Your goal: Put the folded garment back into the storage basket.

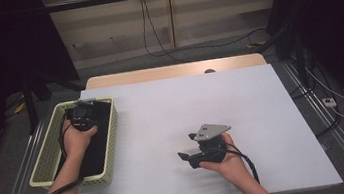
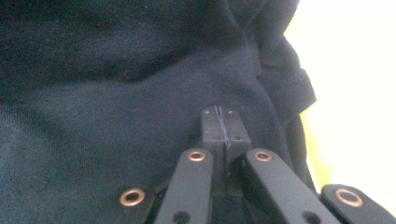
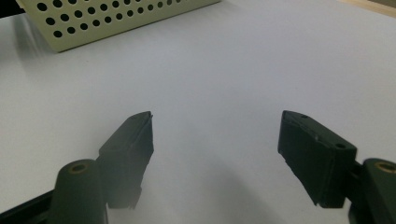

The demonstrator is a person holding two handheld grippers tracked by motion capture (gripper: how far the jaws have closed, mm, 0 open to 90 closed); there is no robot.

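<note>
A dark cloth [image 1: 94, 146] lies inside a pale yellow perforated basket [image 1: 42, 164] at the table's left. My left gripper [image 1: 82, 113] points down into the far end of the basket. In the left gripper view its jaws [image 2: 223, 112] stand pressed together against the dark cloth [image 2: 116, 93], with a thin edge of fabric pinched between the pads. My right gripper [image 1: 186, 156] rests low over the white table sheet near the front middle. It points left toward the basket [image 3: 116, 18], and its jaws [image 3: 217, 133] stand apart with nothing between them.
The white sheet [image 1: 186, 105] covers most of the table, with a strip of bare wood [image 1: 171, 72] at the far edge. Cables trail on the floor beyond the table and at the right.
</note>
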